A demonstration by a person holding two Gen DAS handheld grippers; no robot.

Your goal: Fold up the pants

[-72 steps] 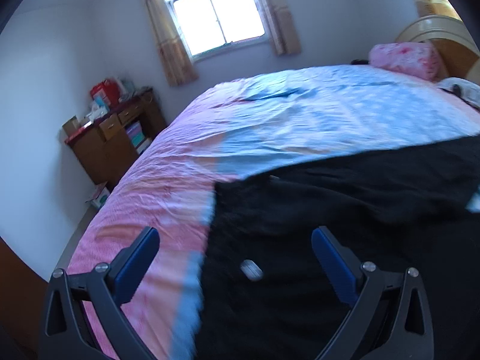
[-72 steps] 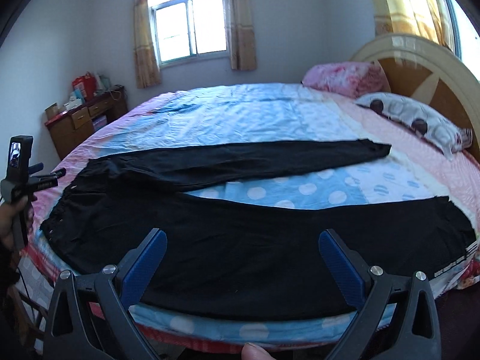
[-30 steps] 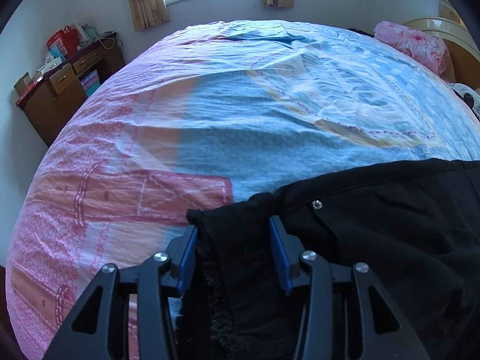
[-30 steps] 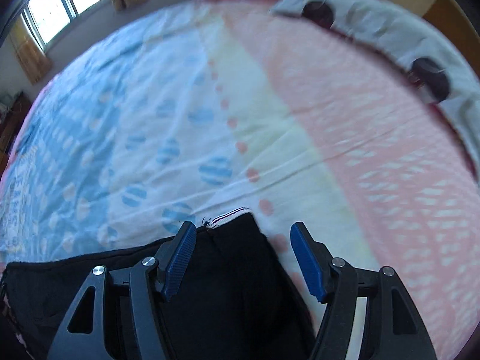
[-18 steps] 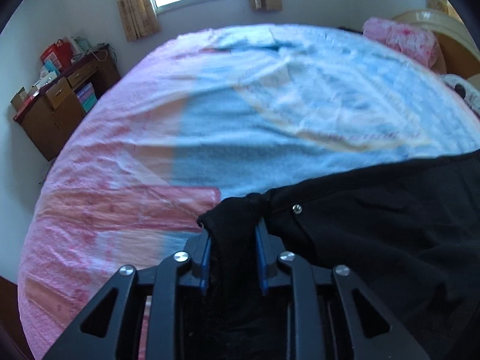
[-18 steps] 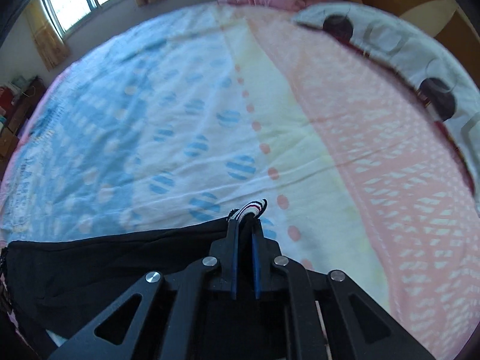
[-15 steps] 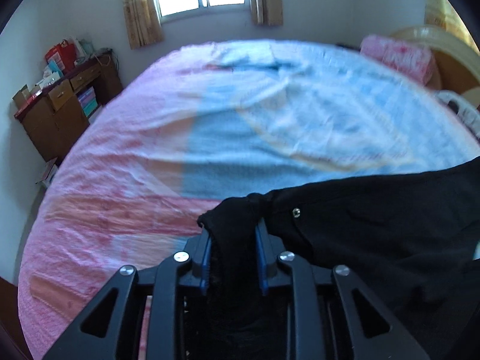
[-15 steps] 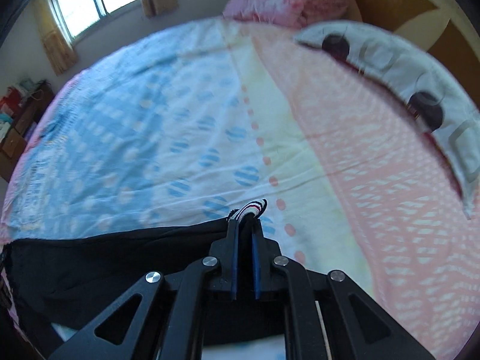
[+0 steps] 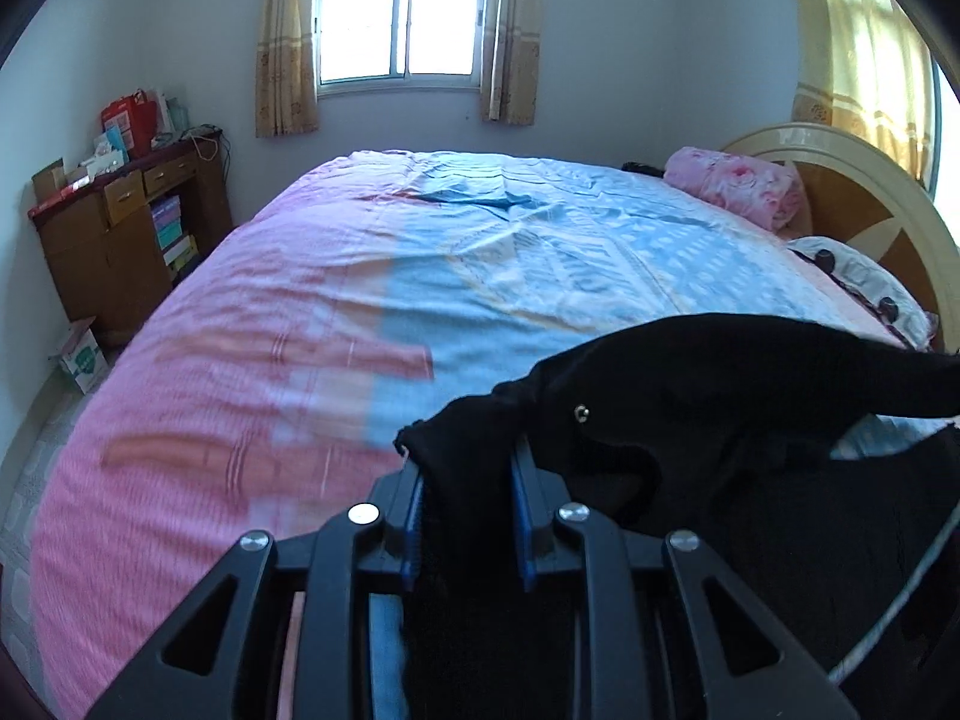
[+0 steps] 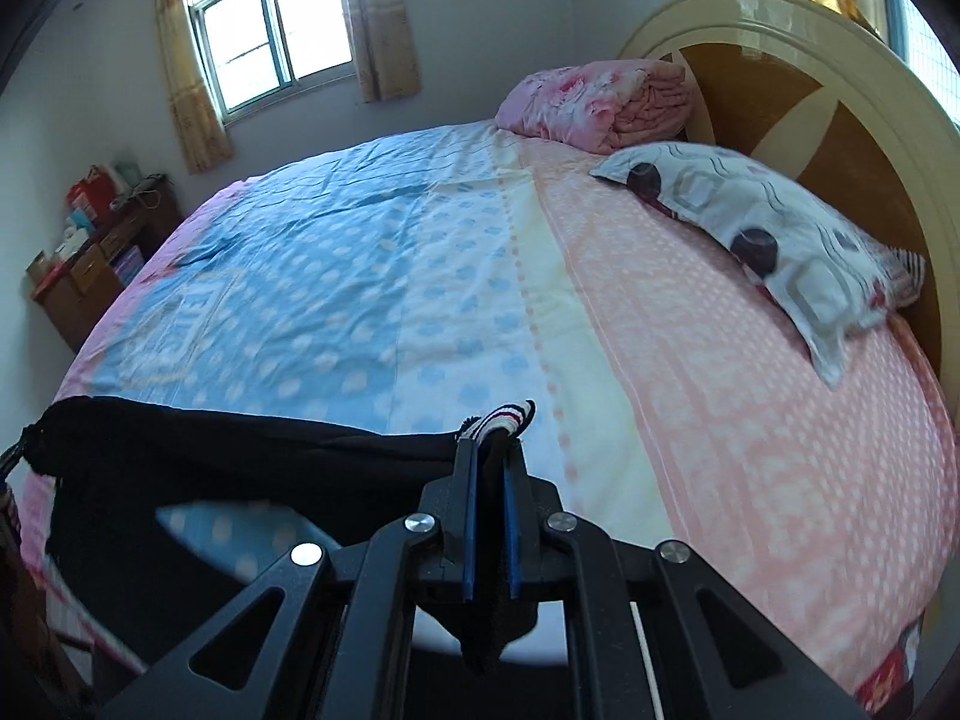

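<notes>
The black pants (image 9: 708, 408) hang lifted off the bed (image 9: 312, 324), stretched between my two grippers. My left gripper (image 9: 467, 468) is shut on the bunched waistband corner, beside a small metal button (image 9: 580, 413). In the right wrist view my right gripper (image 10: 490, 450) is shut on the leg hem, whose striped cuff (image 10: 501, 415) pokes out above the blue pads. From there the black pants (image 10: 240, 438) run taut to the left, above the sheet. The lower folds of the fabric hang out of sight below both grippers.
A spotted pillow (image 10: 762, 234) and a folded pink blanket (image 10: 594, 102) lie by the round headboard (image 10: 798, 78) on the right. A wooden dresser (image 9: 120, 228) with boxes stands by the left wall, and a carton (image 9: 84, 354) lies on the floor.
Both grippers closed on the pants, the left on the waistband, the right on the hem. Then both rose and carried the fabric up off the bed, with more of the room in view.
</notes>
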